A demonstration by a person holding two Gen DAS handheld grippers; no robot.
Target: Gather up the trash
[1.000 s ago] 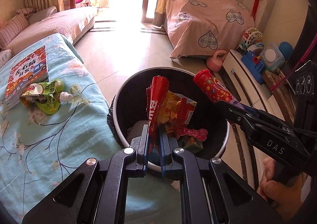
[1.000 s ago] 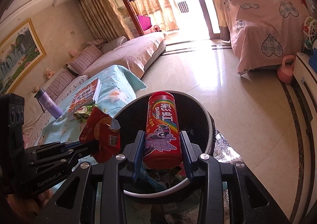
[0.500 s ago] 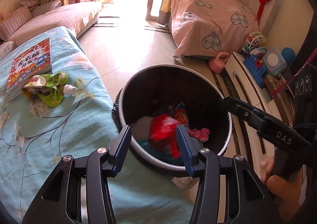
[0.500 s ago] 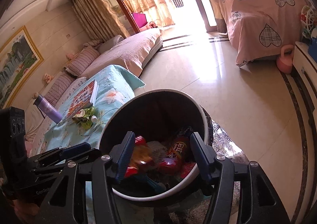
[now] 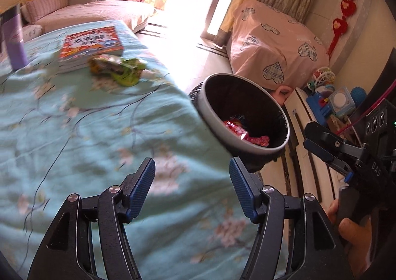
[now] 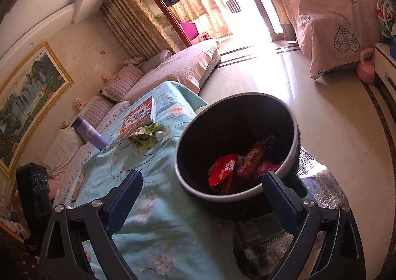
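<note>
The left gripper (image 5: 191, 187) hangs released over the teal floral cloth (image 5: 86, 131), and the right gripper (image 6: 201, 199) gapes empty before the bin (image 6: 237, 192) holding red wrappers (image 6: 222, 173). A green wrapper (image 5: 118, 68) lies far ahead, touching a book (image 5: 91, 44). Beyond is sunlit tiled floor (image 6: 309, 106).

A: Any lettering you can actually read?

B: "DAS" in white, on the right hand-held gripper (image 5: 321, 142) at the right edge. The book (image 5: 91, 45) cover's characters are too blurred, as are the red wrappers (image 6: 224, 171).
</note>
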